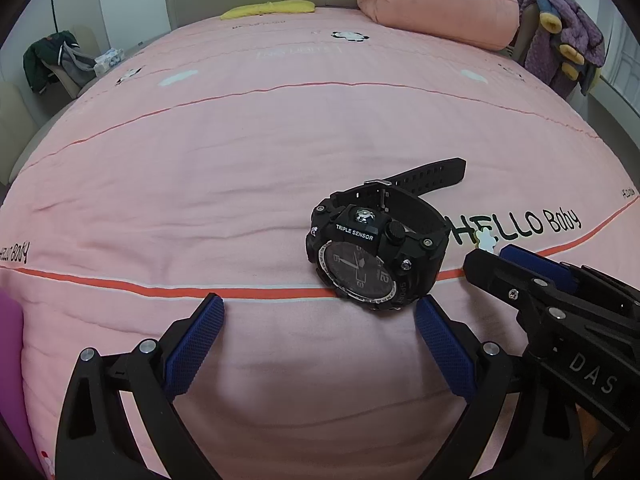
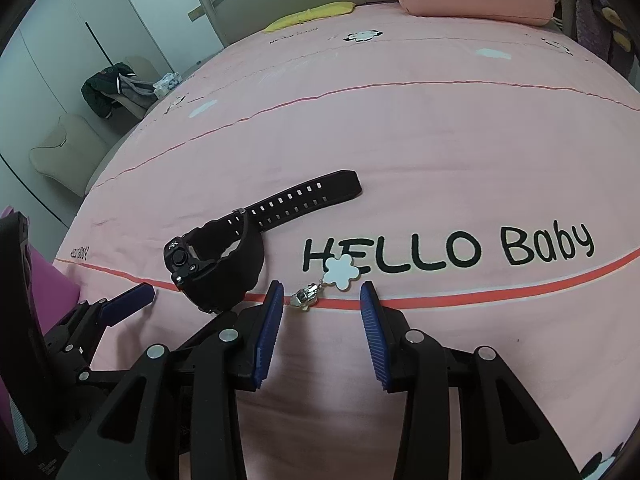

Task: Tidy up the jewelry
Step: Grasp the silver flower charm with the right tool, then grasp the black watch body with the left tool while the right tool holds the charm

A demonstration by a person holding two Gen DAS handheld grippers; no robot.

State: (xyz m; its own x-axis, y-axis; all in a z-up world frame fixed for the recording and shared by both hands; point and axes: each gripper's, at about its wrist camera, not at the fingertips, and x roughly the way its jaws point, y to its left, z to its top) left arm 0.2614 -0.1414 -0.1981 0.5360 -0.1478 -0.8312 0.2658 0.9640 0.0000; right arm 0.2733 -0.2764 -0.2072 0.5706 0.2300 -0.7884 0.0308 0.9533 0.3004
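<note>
The left gripper (image 1: 320,312) hovers low over the bed (image 1: 240,160), jaws set wide and holding nothing. The watch (image 1: 376,256) lies on the pink cover just ahead of it, slightly right of the midline, tilted on its side with the dial facing the gripper and the strap end trailing away to the far right. The case sits on the orange stripe (image 1: 160,286).

The right gripper (image 2: 322,304) is also spread wide and empty, its blue pads (image 2: 376,332) resting close to the cover. Between the fingertips, nearer the left one, lies a small silver charm (image 2: 304,296) joined to a white flower piece (image 2: 342,272); both sit just ahead of the gripper. The watch (image 2: 224,264) lies to the front left of the right gripper, near the charm but apart from it.

The two grippers are close side by side.
</note>
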